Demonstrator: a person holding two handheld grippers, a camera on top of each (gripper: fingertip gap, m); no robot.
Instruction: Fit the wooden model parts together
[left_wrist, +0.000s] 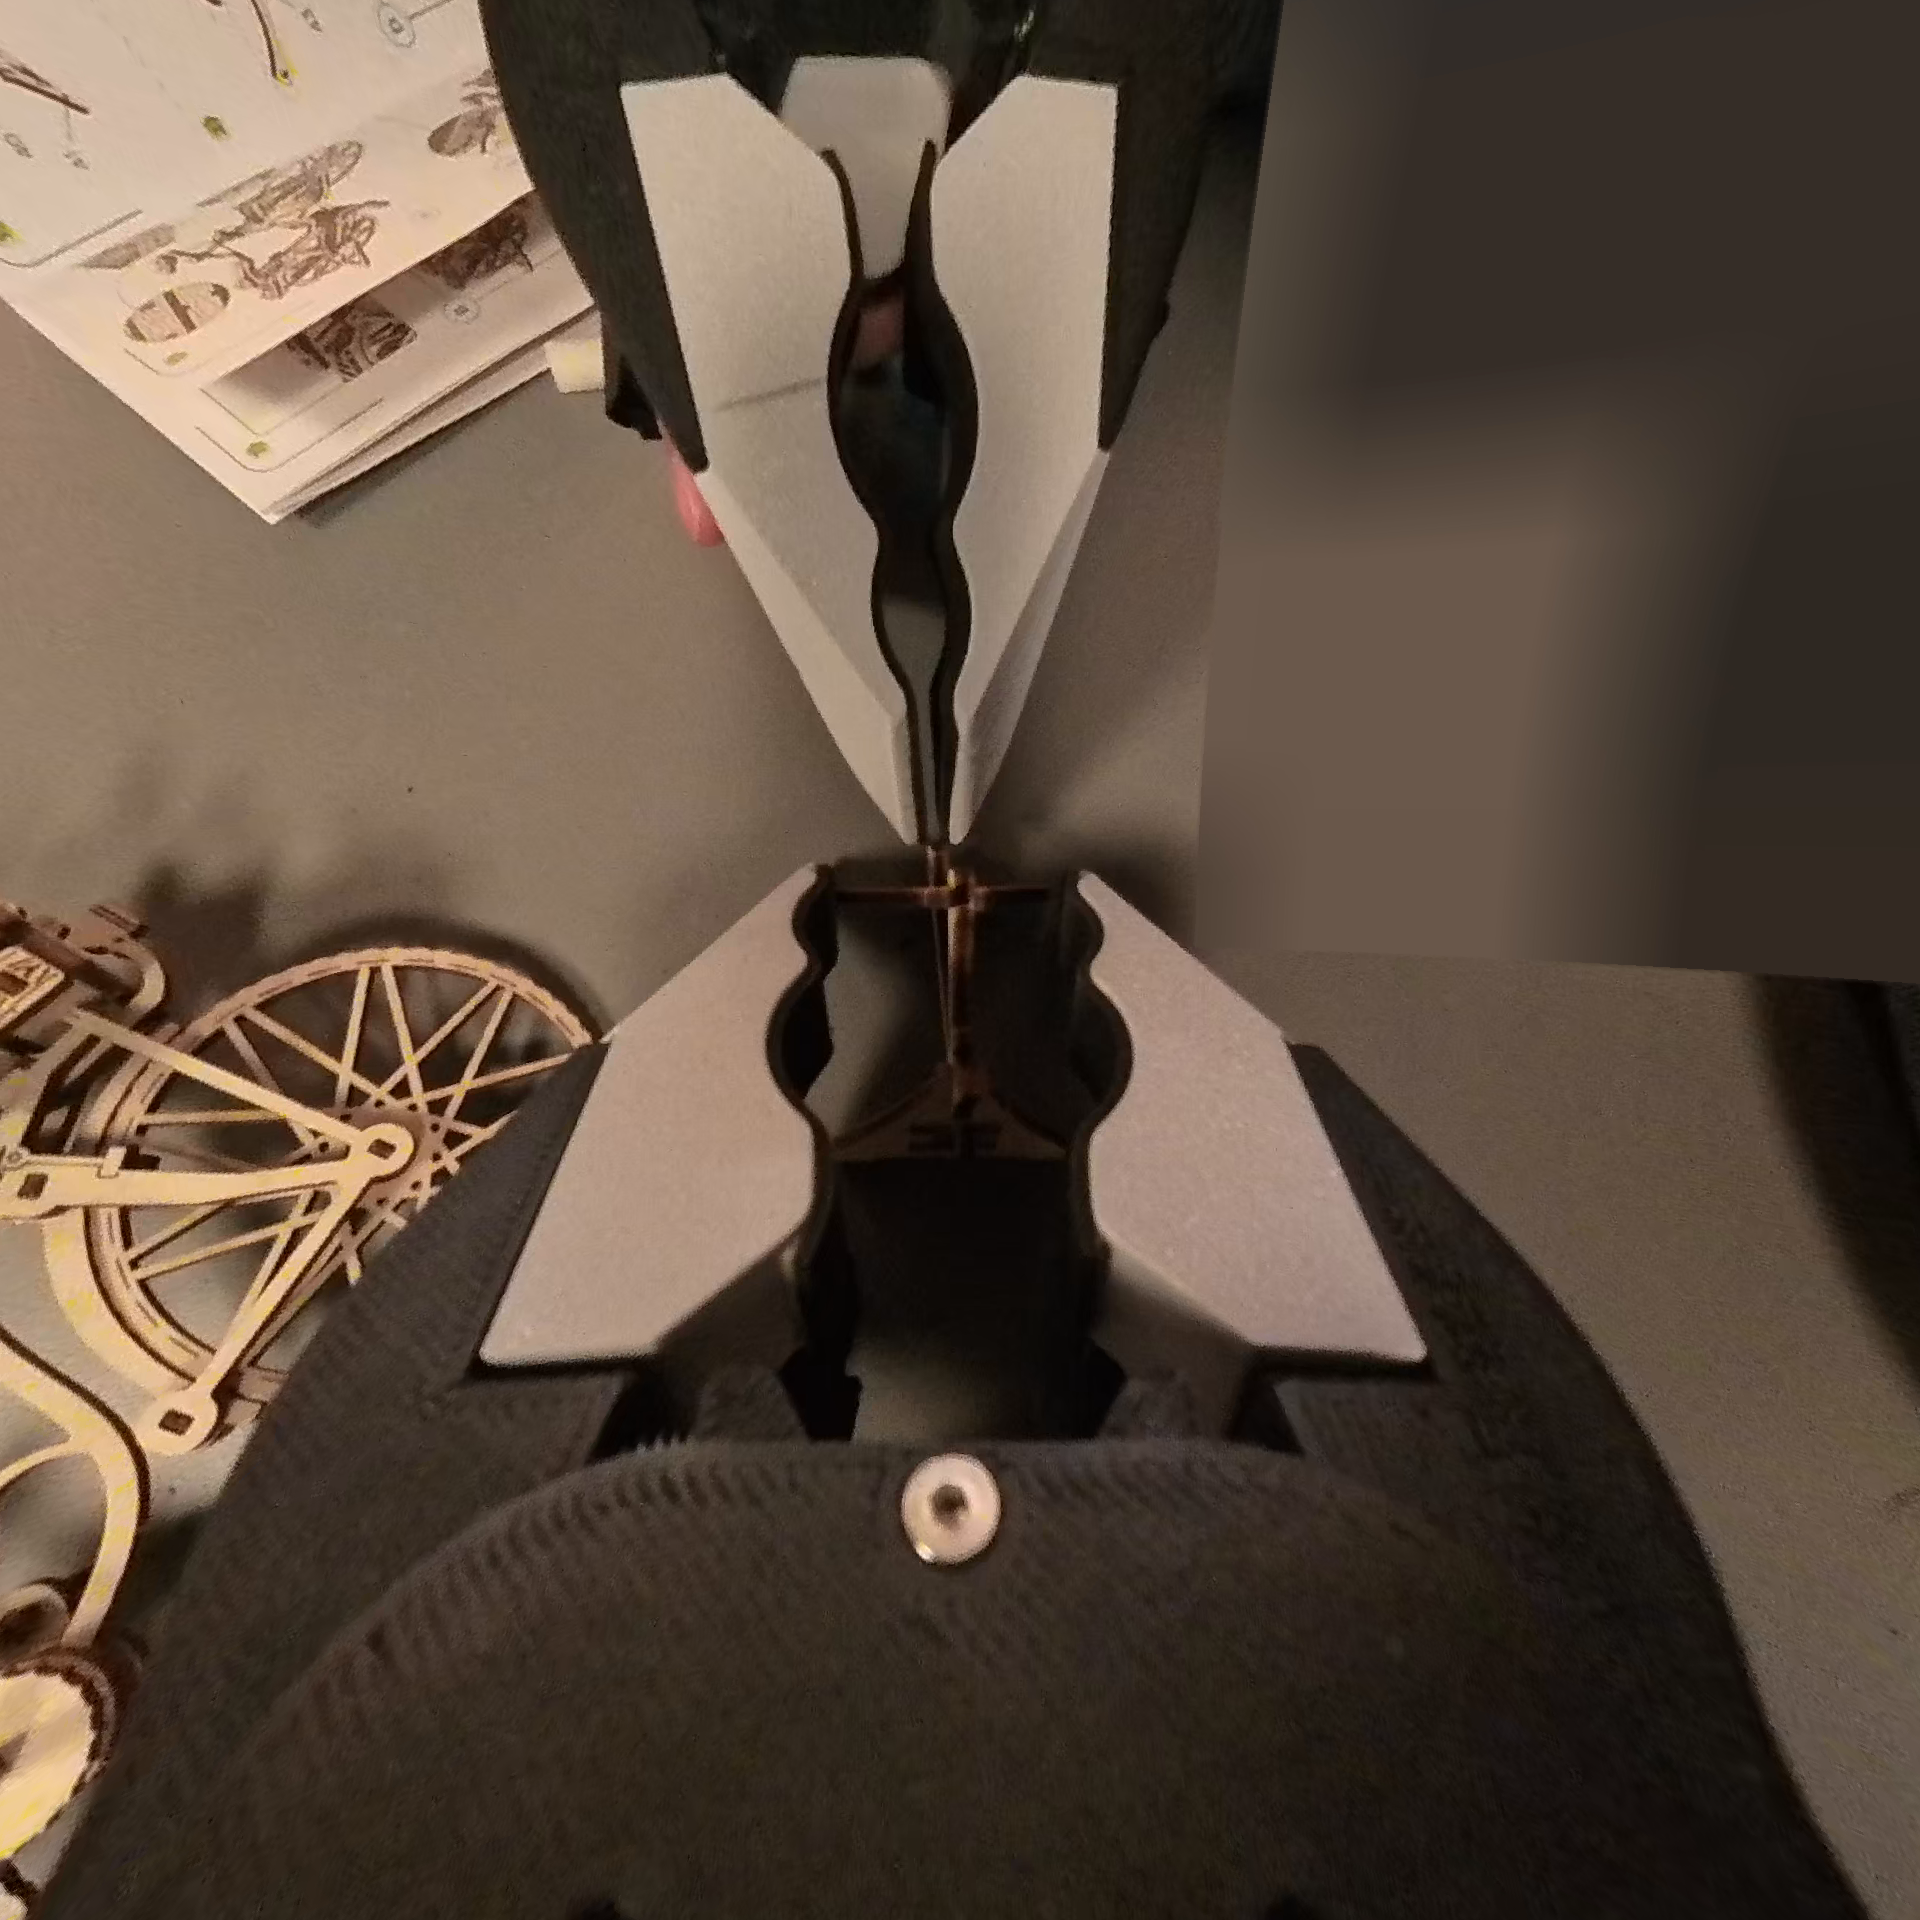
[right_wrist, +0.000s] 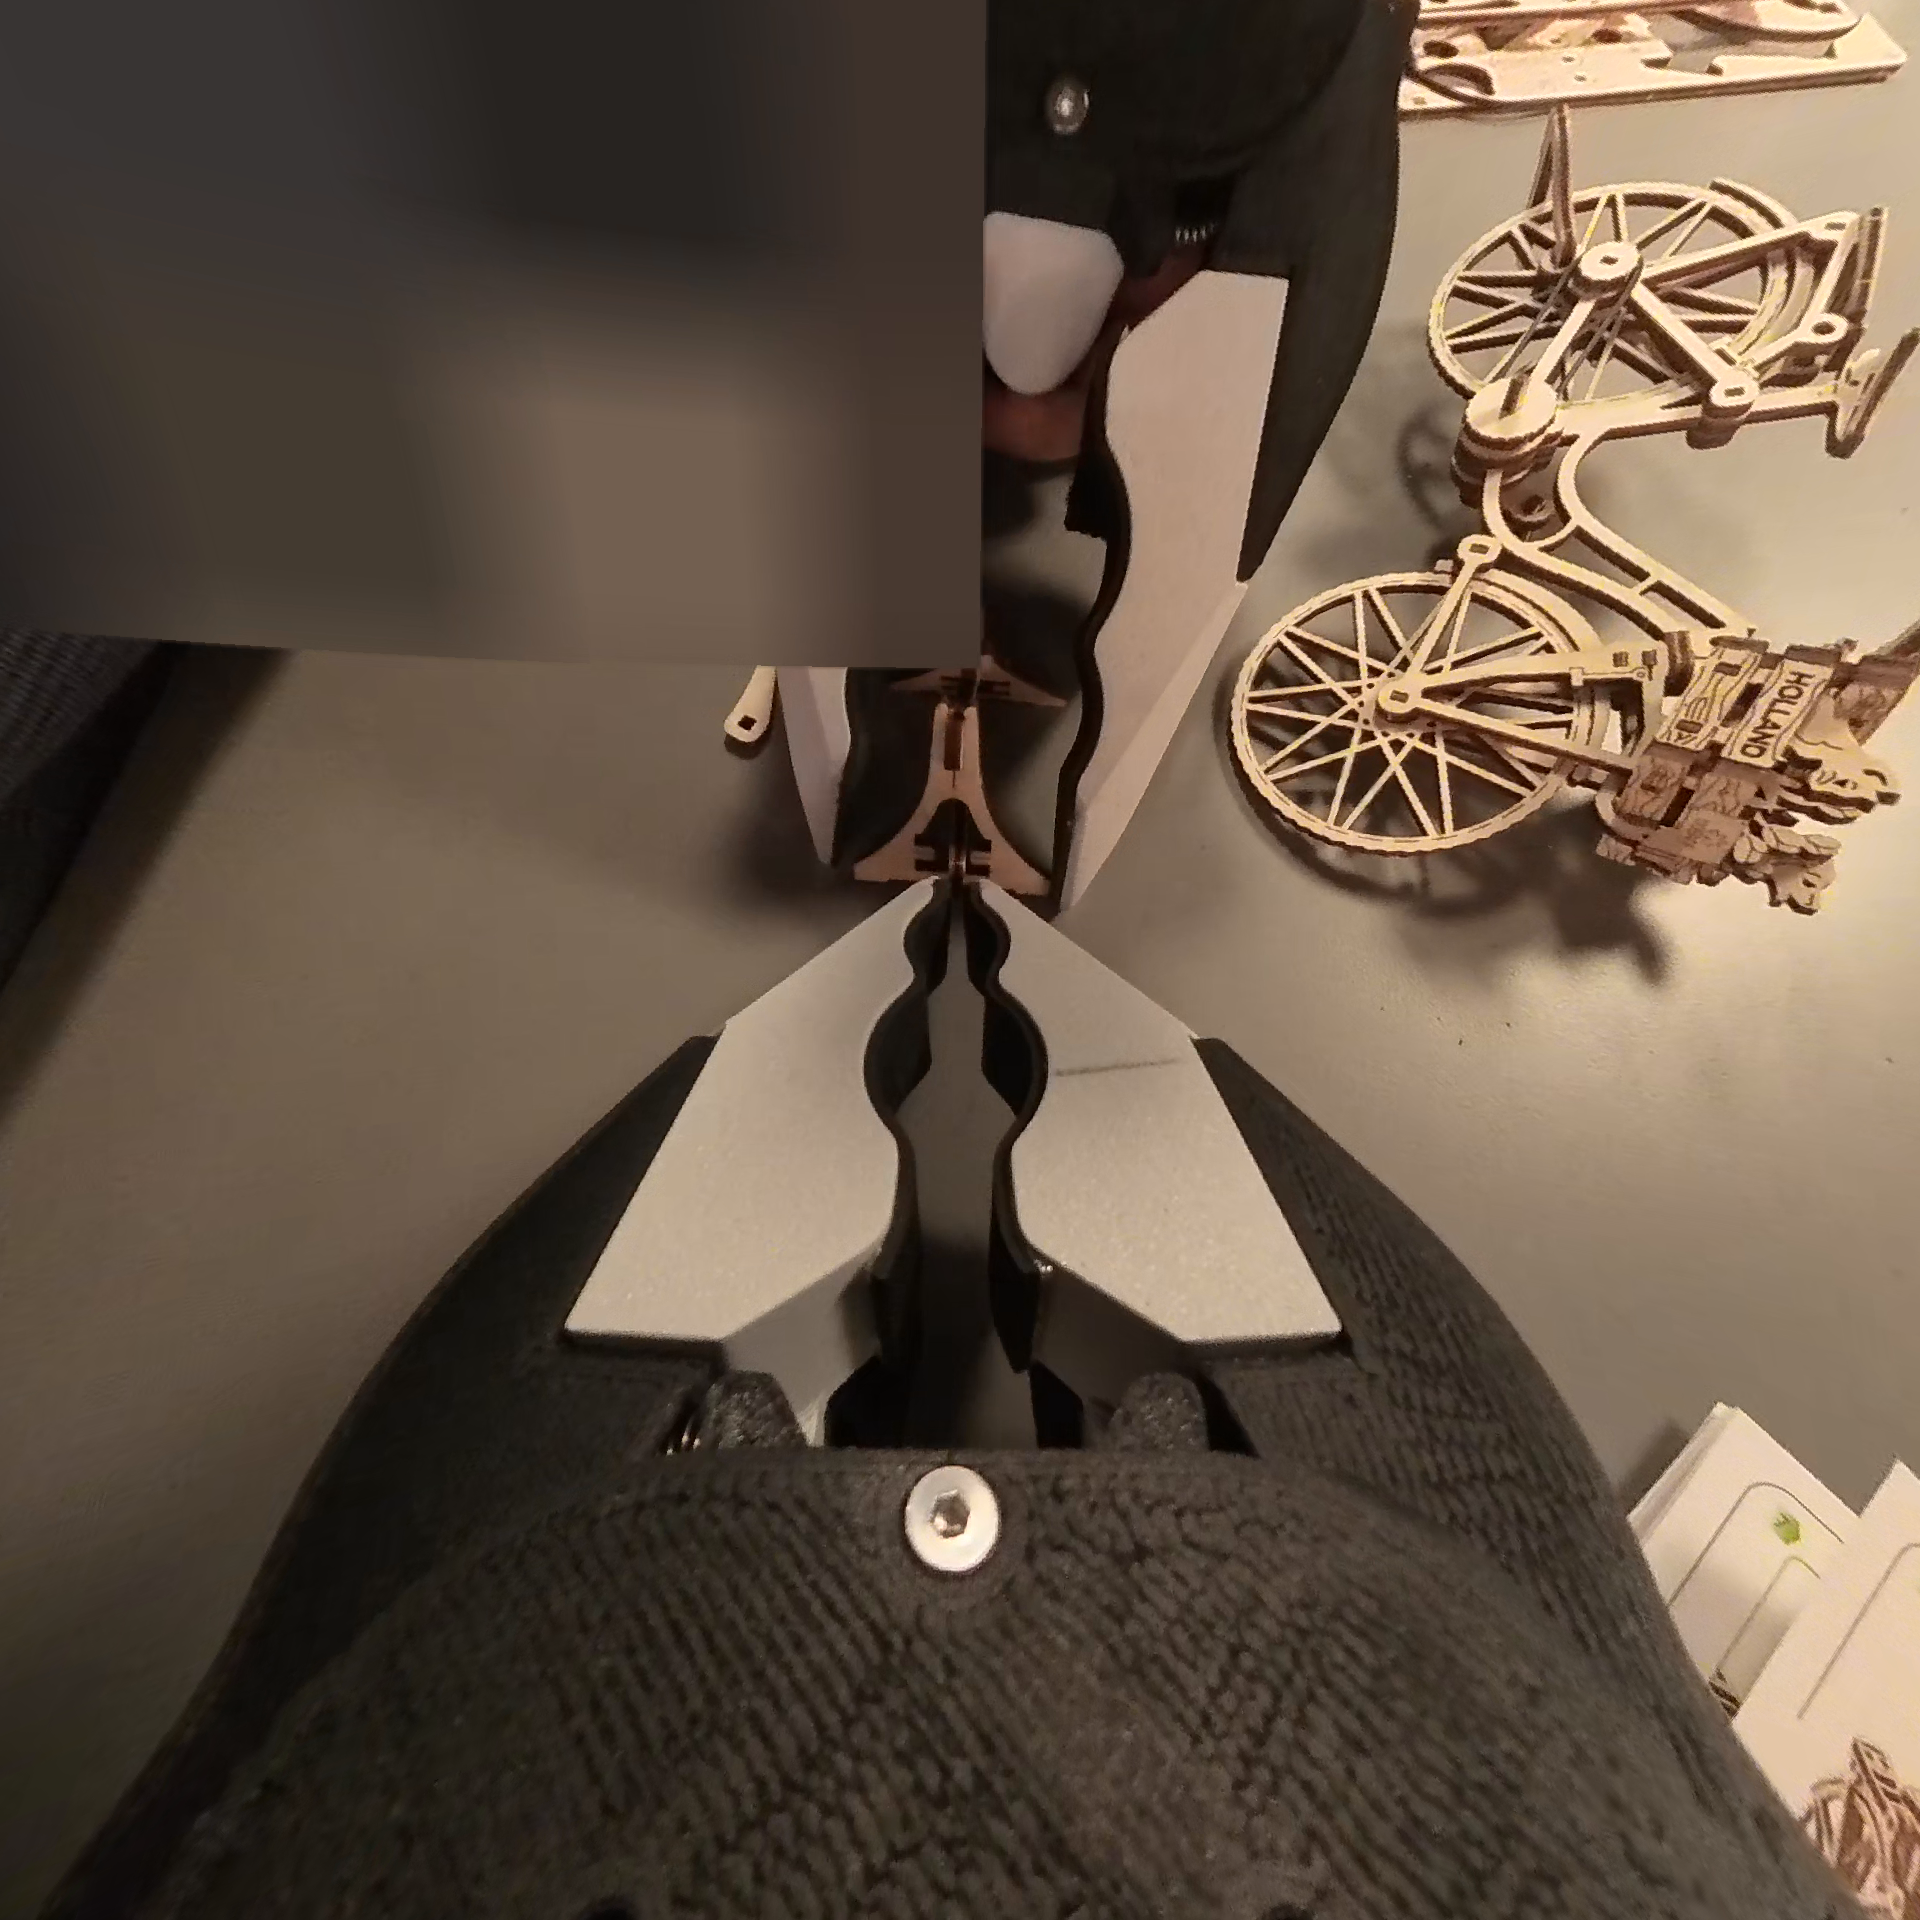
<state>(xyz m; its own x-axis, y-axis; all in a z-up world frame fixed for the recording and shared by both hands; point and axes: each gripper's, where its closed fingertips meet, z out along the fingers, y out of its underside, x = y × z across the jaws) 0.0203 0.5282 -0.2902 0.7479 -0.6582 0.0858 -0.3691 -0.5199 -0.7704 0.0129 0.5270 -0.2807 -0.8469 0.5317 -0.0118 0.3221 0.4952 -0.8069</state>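
My left gripper (left_wrist: 951, 883) is shut on a flat winged wooden part (left_wrist: 951, 1138) that spans the gap between its fingers. My right gripper (left_wrist: 940, 831) comes in from the top, tip to tip with it. It is shut on a thin wooden piece (left_wrist: 943, 935), seen edge-on, that reaches down into the winged part's middle. In the right wrist view my right gripper (right_wrist: 956, 888) pinches that thin piece at the slotted centre of the winged part (right_wrist: 951, 831), which my left gripper (right_wrist: 951, 868) holds opposite.
A part-built wooden bicycle model (left_wrist: 312, 1132) lies on the grey table (left_wrist: 364, 675), left of my left gripper, and shows at right in the right wrist view (right_wrist: 1558, 582). Instruction sheets (left_wrist: 260, 260) lie behind. A small loose wooden piece (right_wrist: 750, 717) and a cut-out wooden sheet (right_wrist: 1662, 42) lie farther off. The tips of both grippers are at nearly the same place.
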